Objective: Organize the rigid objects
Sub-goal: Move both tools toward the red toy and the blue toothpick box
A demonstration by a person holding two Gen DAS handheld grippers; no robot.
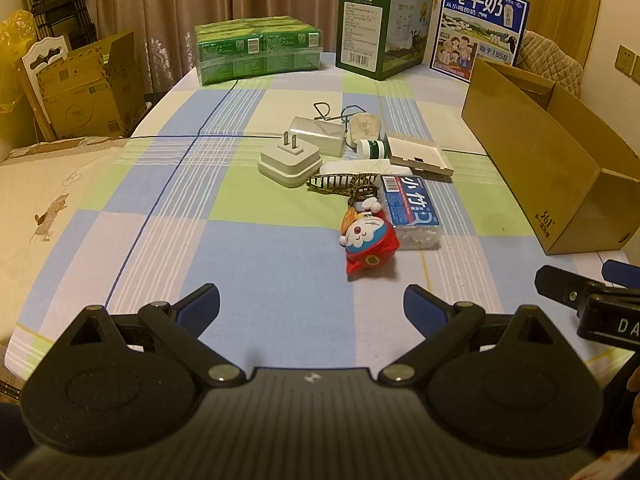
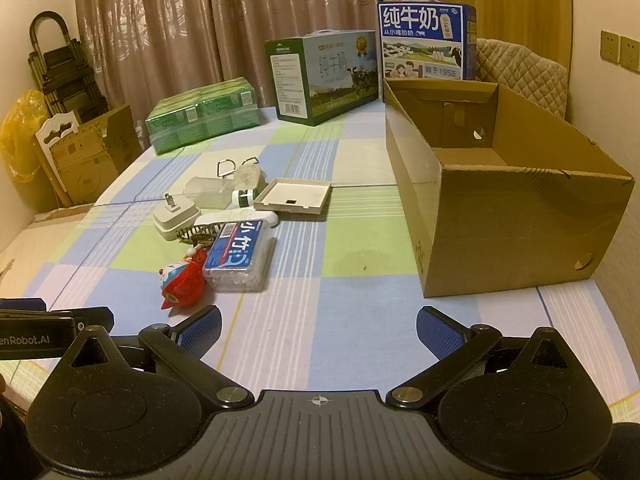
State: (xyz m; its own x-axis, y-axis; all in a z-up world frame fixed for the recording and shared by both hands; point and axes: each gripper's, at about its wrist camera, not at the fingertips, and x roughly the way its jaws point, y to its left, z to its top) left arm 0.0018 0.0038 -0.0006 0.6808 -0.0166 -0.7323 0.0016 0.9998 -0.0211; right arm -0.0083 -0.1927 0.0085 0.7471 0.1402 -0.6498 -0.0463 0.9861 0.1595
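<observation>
Both sets of jaws gaped empty. The red toy (image 1: 370, 242) lay on the surface just ahead of the left gripper (image 1: 311, 306), nearer than the right gripper (image 2: 319, 330), beside the cardboard box (image 2: 516, 216).

The worktop (image 1: 256, 248) wears a checked cloth of pale blue, light green and cream with thin white and dark blue stripes. On it lie a red and blue cartoon-cat toy (image 1: 370, 242), a white plug adapter (image 1: 289, 162) and a clear case with a blue label (image 1: 408, 206). The open cardboard box (image 2: 516, 216) is plain brown, and the gripper fingers (image 2: 200, 330) carry blue pads on black.
</observation>
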